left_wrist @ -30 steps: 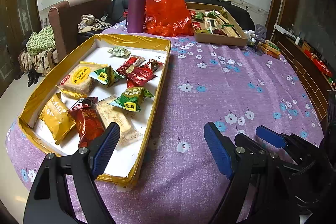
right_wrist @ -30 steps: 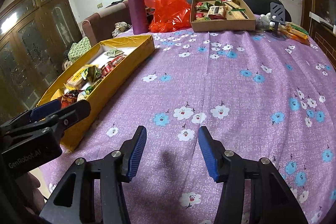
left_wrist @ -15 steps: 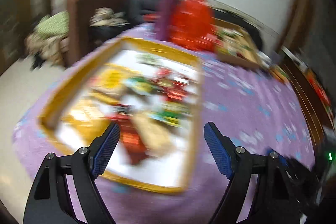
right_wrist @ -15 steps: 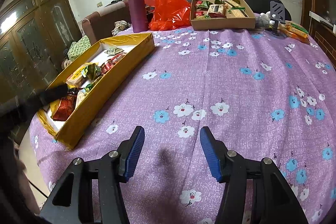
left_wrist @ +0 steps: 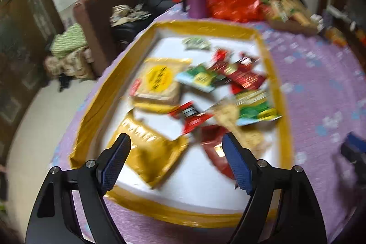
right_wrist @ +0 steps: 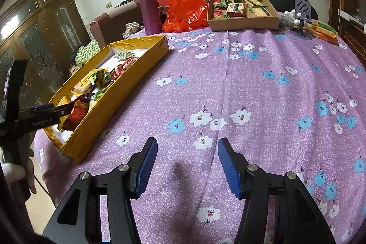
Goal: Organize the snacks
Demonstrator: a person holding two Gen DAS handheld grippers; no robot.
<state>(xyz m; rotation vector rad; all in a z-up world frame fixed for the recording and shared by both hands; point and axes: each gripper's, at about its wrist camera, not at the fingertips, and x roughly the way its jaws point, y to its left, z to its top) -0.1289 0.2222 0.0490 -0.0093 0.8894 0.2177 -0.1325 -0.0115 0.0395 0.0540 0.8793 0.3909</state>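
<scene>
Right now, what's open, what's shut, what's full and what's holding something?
Left gripper: open, holding nothing, over the near end of the gold box.
Right gripper: open, holding nothing, above the tablecloth.
Gold box: no lid on it, wrapped snacks loose inside.
Cardboard box: no lid on it, snacks inside.
Purple flask: upright, lid on.
Red bag: crumpled, contents hidden.

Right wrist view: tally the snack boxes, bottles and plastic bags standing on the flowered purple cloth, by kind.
Snack boxes: 2, the gold tray and the brown cardboard box
Bottles: 1, the purple bottle
Plastic bags: 1, the red bag
Total: 4
</scene>
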